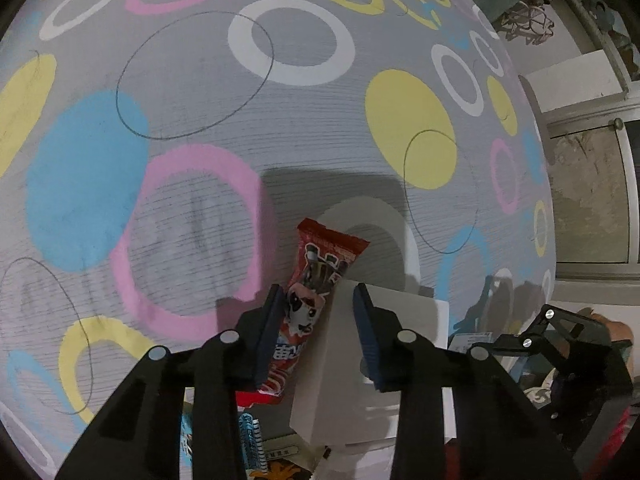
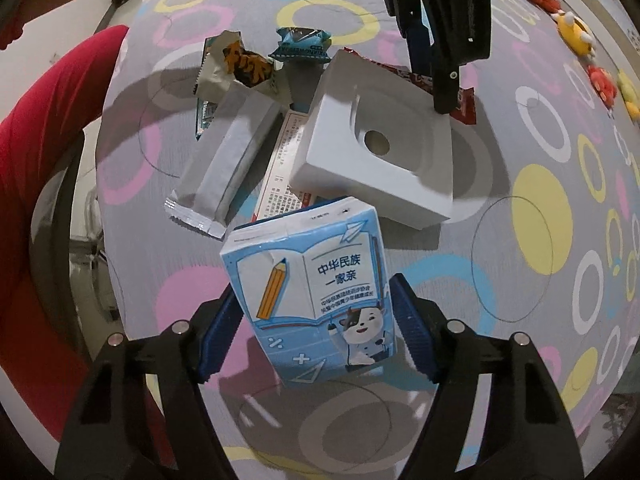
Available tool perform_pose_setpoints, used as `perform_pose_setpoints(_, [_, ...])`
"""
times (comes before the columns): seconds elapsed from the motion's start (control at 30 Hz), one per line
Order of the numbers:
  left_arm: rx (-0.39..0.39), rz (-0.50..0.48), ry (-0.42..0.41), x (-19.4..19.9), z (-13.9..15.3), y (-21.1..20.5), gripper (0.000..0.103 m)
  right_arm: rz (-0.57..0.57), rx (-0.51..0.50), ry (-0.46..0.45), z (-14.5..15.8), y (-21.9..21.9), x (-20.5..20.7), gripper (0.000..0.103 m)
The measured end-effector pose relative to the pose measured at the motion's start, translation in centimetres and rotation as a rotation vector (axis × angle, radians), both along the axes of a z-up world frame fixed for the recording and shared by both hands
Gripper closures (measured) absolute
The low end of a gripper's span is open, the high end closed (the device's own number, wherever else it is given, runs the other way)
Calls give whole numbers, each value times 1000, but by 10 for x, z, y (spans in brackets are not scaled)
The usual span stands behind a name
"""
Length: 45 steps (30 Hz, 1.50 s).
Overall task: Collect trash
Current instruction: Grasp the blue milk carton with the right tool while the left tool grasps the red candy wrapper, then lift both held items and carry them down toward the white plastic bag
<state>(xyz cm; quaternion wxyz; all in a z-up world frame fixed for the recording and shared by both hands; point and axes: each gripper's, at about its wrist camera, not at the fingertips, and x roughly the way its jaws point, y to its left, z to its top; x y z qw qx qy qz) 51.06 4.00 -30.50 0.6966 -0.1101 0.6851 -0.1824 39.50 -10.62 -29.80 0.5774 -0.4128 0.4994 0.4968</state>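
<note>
With the white box (image 2: 376, 148) as landmark, the right claw (image 2: 316, 332) straddles the blue milk carton (image 2: 308, 292) just in front of it, pads seemingly not yet pressing, while the left claw (image 1: 316, 332) brackets the red wrapper (image 1: 308, 300) and the box's edge together, also ungripped, apparently to collect both.

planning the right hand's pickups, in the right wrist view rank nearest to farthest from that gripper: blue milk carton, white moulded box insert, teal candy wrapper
1. Blue milk carton, between the right gripper's fingers.
2. White moulded box insert, beyond the carton, slightly right.
3. Teal candy wrapper, farthest, at the pile's far edge.
</note>
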Motion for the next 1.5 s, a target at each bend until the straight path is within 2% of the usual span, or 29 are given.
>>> perform_pose_setpoints(0.27, [-91, 41, 46, 13, -13, 13, 66, -34, 20, -2, -6, 1, -5, 32])
perform_pose_setpoints(0.37, [-85, 29, 28, 13, -12, 10, 66, -50, 31, 1, -8, 1, -4, 32])
perform_pose_setpoints(0.5, [-129, 58, 62, 19, -19, 12, 66, -56, 37, 5, -9, 0, -6, 32])
perform_pose_setpoints(0.63, [-124, 58, 50, 20, -19, 9, 67, -66, 44, 3, -10, 1, -7, 32])
perform_pose_setpoints(0.7, [-134, 91, 69, 23, -22, 14, 68, -71, 44, 3, -11, 1, -8, 32])
perform_pose_setpoints(0.8, [-115, 95, 77, 24, -27, 14, 76, -76, 45, -4, -11, 1, -9, 32])
perform_pose_setpoints(0.93, [-78, 73, 59, 22, -25, 9, 79, -98, 55, -10, -11, 1, -9, 33])
perform_pose_setpoints(1.03, [-51, 79, 58, 22, -25, 10, 86, -118, 61, -21, -11, 1, -10, 33])
perform_pose_setpoints(1.13, [2, 75, 38, 20, -22, 7, 88, -160, 58, -51, -10, -1, -11, 33])
perform_pose_setpoints(1.3, [79, 86, 3, 14, -13, 6, 89, -277, 51, -184, -5, -7, -23, 34])
perform_pose_setpoints(1.5, [109, 129, -58, 1, 16, 23, 89, -510, 97, -273, 16, -22, -37, 34])
